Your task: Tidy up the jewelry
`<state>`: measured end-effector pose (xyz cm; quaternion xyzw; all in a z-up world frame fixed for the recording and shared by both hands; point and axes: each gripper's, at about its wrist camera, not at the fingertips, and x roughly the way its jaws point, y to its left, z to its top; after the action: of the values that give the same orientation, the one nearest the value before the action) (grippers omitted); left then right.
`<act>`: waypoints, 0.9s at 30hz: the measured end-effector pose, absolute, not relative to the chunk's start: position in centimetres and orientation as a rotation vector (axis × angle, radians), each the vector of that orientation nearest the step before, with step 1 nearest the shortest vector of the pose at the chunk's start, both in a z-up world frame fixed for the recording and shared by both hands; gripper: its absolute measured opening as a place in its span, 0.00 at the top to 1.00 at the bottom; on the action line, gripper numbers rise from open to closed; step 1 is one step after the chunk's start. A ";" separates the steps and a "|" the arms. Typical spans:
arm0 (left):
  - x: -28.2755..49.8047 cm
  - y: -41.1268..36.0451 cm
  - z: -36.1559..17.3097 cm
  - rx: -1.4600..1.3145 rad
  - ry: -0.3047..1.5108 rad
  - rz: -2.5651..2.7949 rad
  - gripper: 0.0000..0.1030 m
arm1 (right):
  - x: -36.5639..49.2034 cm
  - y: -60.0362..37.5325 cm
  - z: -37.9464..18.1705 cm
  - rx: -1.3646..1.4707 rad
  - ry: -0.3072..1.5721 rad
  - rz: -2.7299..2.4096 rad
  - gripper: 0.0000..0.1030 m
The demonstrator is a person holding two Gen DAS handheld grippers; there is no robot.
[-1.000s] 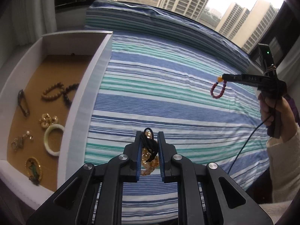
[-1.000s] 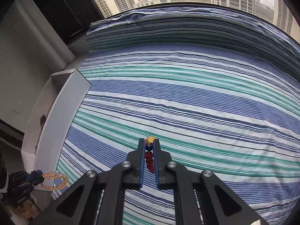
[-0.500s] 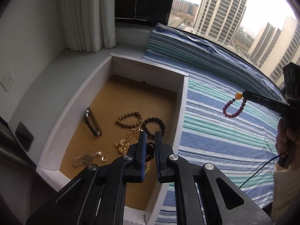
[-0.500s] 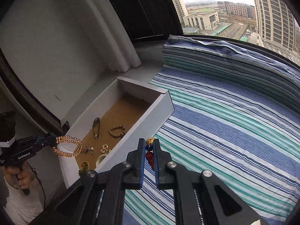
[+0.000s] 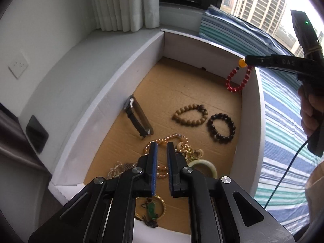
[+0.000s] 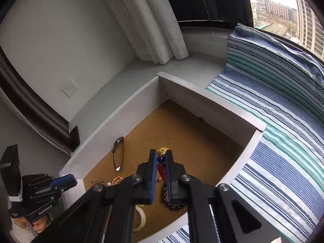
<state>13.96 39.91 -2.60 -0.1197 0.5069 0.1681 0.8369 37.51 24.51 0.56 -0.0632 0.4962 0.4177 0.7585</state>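
the box (image 5: 113, 93) has matt white card walls and a brown corrugated cardboard floor, holding glossy red beads (image 5: 236, 82), dull wooden beads (image 5: 190, 115), beside striped woven bedsheet (image 6: 283, 121).

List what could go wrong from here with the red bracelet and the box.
1. The red bracelet hangs from the right gripper close to the box wall; released there, it might catch the rim or fall onto the striped cover.
2. The left gripper, open, hovers low over the orange bead strand and could snag it.
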 end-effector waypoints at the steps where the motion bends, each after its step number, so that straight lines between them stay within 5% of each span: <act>1: 14.0 39.8 -2.9 -0.257 1.082 0.360 0.79 | 37.9 25.0 0.1 -0.141 1.073 0.896 0.92; 2: 14.0 39.7 -3.2 -0.257 1.088 0.373 0.68 | 38.4 25.3 -0.4 -0.137 1.071 0.883 0.90; 3: 14.0 39.6 -3.5 -0.253 1.086 0.393 0.42 | 38.7 25.6 -0.7 -0.136 1.074 0.870 0.83; 4: 14.0 39.3 -3.7 -0.241 1.074 0.415 0.24 | 39.1 25.6 -0.9 -0.130 1.082 0.856 0.72; 5: 13.8 39.0 -3.6 -0.222 1.057 0.433 0.19 | 39.2 25.3 -0.9 -0.112 1.080 0.846 0.50; 12: 12.0 35.5 -2.0 -0.109 0.945 0.547 0.02 | 37.0 22.8 1.4 -0.168 1.001 0.809 0.43; 18: 9.6 33.0 -0.4 -0.139 0.846 0.650 0.01 | 32.5 22.0 2.7 -0.306 0.943 0.831 0.25; 27: 6.3 32.8 0.9 -0.244 0.750 0.754 0.01 | 26.5 21.8 3.7 -0.431 0.879 0.911 0.25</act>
<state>6.30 32.76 0.92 -0.1161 0.3567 0.3587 0.8548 26.50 21.76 3.68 -0.1999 0.4075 0.4222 0.7847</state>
